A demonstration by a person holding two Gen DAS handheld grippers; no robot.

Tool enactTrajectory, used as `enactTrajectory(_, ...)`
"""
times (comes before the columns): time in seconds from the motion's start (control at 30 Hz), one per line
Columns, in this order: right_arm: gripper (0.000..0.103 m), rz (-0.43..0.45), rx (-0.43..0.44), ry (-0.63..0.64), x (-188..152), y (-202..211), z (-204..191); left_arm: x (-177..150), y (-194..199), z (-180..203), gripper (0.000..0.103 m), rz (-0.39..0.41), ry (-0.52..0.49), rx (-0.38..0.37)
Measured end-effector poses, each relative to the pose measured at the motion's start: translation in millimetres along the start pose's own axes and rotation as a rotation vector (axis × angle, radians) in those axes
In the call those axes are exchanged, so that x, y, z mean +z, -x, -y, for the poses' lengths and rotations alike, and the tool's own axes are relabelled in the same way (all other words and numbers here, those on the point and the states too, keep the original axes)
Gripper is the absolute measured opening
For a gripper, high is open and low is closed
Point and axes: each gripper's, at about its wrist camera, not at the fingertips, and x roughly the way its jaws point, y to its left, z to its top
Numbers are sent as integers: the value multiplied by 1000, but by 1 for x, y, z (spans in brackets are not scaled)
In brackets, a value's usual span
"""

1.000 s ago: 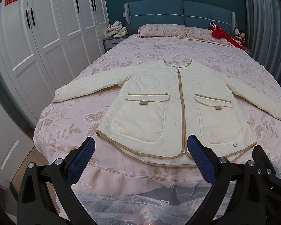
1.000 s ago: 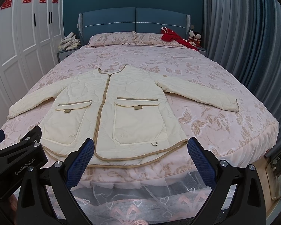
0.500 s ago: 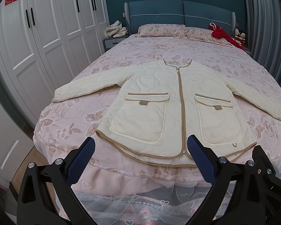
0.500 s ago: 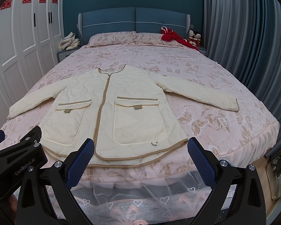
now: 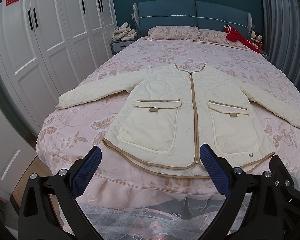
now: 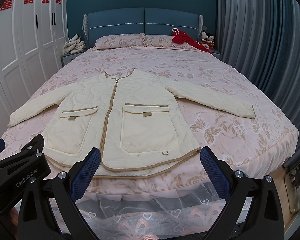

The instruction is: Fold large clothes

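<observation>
A cream quilted jacket (image 5: 186,112) with tan trim lies flat and zipped on the pink bed, both sleeves spread out, hem toward me at the bed's foot edge. It shows in the right wrist view (image 6: 118,120) too. My left gripper (image 5: 150,158) is open and empty, held off the foot of the bed just short of the hem. My right gripper (image 6: 150,158) is open and empty, likewise short of the hem. The left gripper's body (image 6: 16,170) shows at the lower left of the right wrist view.
The bed (image 5: 74,132) has a pink butterfly cover and a lace skirt. White wardrobes (image 5: 40,46) stand on the left, grey curtains (image 6: 266,50) on the right. A red garment (image 6: 188,41) lies by the pillows; folded clothes (image 5: 124,33) sit on a nightstand.
</observation>
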Motion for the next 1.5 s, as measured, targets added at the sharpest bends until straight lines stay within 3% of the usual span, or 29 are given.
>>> enactTrajectory(0.37, 98, -7, 12, -1, -1, -1, 1, 0, -1, -2, 96, -9, 5, -12)
enactTrajectory(0.5, 98, -50, 119, -16, 1, -19, 12, 5, -17, -13, 97, -75, 50, -132)
enactTrajectory(0.57, 98, -88, 132, -68, 4, -41, 33, 6, -28, -20, 97, -92, 77, -160)
enactTrajectory(0.67, 98, -147, 122, -192, 11, -77, 81, 15, -50, -36, 97, -94, 111, -116)
enactTrajectory(0.93, 98, -211, -63, -483, 38, -182, 237, 41, -110, -74, 97, -117, 274, -53)
enactTrajectory(1.1, 98, -197, -170, -604, 50, -236, 316, 55, -146, -86, 97, -129, 364, 24)
enactTrajectory(1.27, 98, -183, -195, -686, 60, -289, 363, 63, -187, -76, 97, -224, 311, 85)
enactTrajectory(1.43, 98, -181, -225, -847, 59, -330, 404, 66, -212, -62, 97, -253, 249, 94)
enactTrajectory(1.5, 93, -166, -232, -893, 59, -341, 414, 69, -222, -57, 97, -265, 238, 85)
